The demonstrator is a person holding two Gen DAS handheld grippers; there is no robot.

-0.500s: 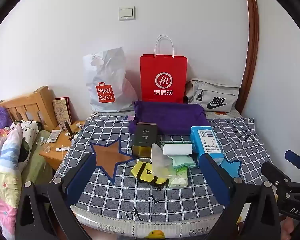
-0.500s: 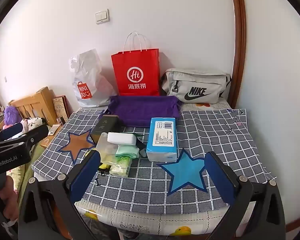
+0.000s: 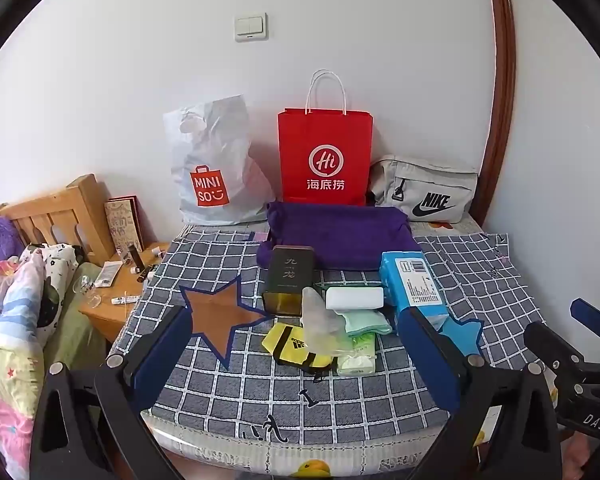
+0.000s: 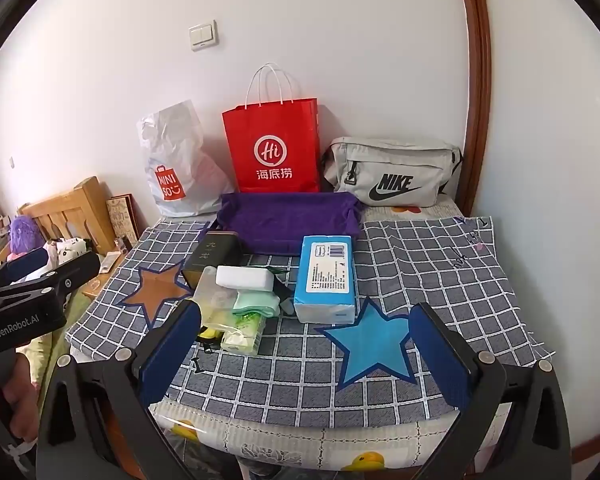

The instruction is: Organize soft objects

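Observation:
A pile sits mid-table on the grey checked cloth (image 3: pixel 480 280): a blue tissue pack (image 4: pixel 326 276), a white pack (image 4: pixel 244 278), a mint-green cloth (image 4: pixel 256 304), a green wipes pack (image 4: pixel 242 332), a clear plastic bag (image 3: pixel 320 320), a yellow pouch (image 3: pixel 288 340) and a dark tin box (image 3: pixel 288 280). Behind lies a folded purple towel (image 4: pixel 288 220). My left gripper (image 3: pixel 300 356) hangs open, short of the pile, nothing between its fingers. My right gripper (image 4: pixel 304 356) is open above the blue star (image 4: pixel 372 344), also empty.
Against the wall stand a white Miniso bag (image 3: pixel 212 168), a red paper bag (image 3: pixel 324 160) and a grey Nike waist bag (image 3: pixel 424 188). A brown star (image 3: pixel 220 312) marks the cloth's left part. A wooden bedside stand (image 3: pixel 112 300) and bedding (image 3: pixel 12 320) lie at left.

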